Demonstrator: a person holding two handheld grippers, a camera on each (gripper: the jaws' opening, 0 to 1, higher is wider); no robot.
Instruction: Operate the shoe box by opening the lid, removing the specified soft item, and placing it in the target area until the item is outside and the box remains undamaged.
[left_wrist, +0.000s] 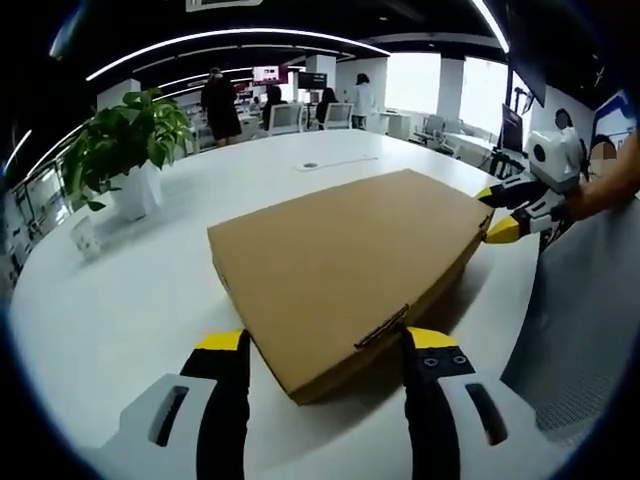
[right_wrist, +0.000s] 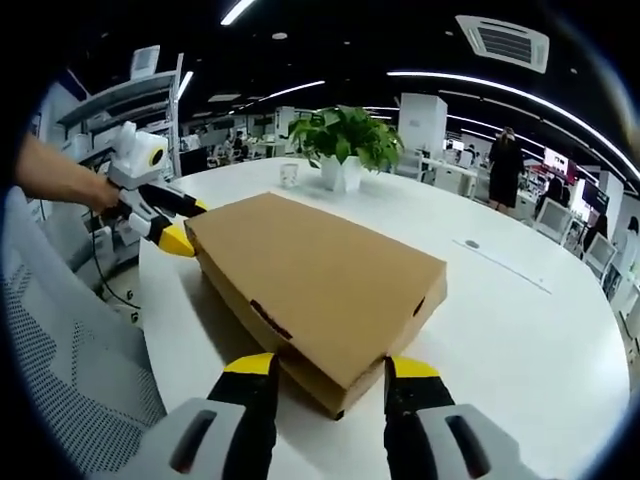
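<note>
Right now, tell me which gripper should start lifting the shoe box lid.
Left, but only marginally. The left gripper's open jaws straddle a corner of the closed shoe box, with a lid tab slot just inside one jaw. The right gripper straddles another corner much the same way.

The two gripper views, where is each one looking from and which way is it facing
Left gripper view: rides the left gripper, at one corner of the closed shoe box, facing across the white table; own open jaws below.
Right gripper view: rides the right gripper, at the opposite corner, facing back; own jaws below, a forearm at left.
Shared: box, potted plant, paper cup, each other's gripper.
</note>
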